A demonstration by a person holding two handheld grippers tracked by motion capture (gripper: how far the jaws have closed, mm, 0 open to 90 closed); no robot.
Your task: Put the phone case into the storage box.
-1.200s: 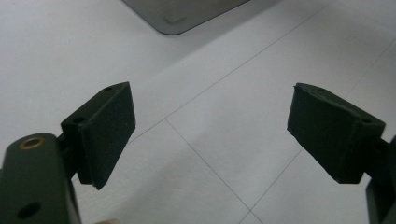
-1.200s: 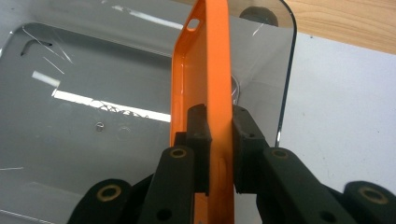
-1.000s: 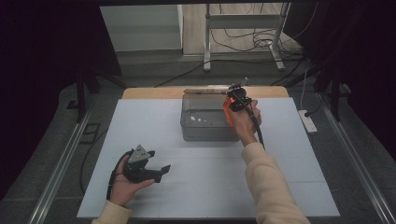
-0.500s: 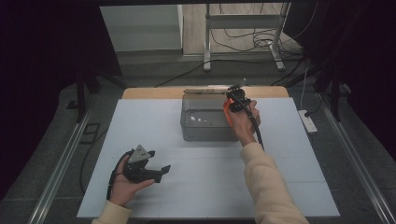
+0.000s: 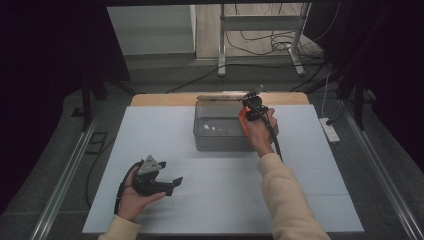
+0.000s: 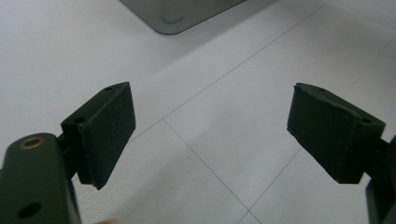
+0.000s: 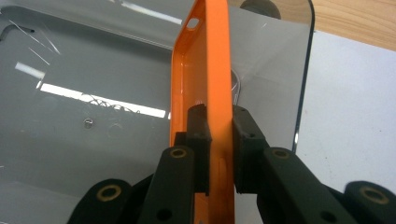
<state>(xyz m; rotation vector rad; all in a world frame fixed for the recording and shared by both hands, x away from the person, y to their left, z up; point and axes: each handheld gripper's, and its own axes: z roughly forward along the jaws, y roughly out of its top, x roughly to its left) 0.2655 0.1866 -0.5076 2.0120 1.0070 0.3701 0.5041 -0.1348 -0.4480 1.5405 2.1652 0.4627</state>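
Observation:
An orange phone case (image 7: 205, 60) stands on edge between the jaws of my right gripper (image 7: 219, 123), which is shut on its lower half. In the high view that gripper (image 5: 246, 119) holds the case (image 5: 242, 124) over the right end of an open grey box (image 5: 220, 144) at the table's far middle. The box's grey inside (image 7: 84, 154) lies below the case, with several light reflections on it. My left gripper (image 5: 172, 186) rests in the person's hand at the near left. Its jaws are wide apart with nothing between them (image 6: 210, 135).
A white sheet (image 5: 300, 190) covers the table, and a wooden strip (image 5: 165, 99) shows along its far edge. One corner of the grey box (image 6: 182, 11) shows ahead of the left gripper. A power strip (image 5: 330, 129) lies on the floor at right.

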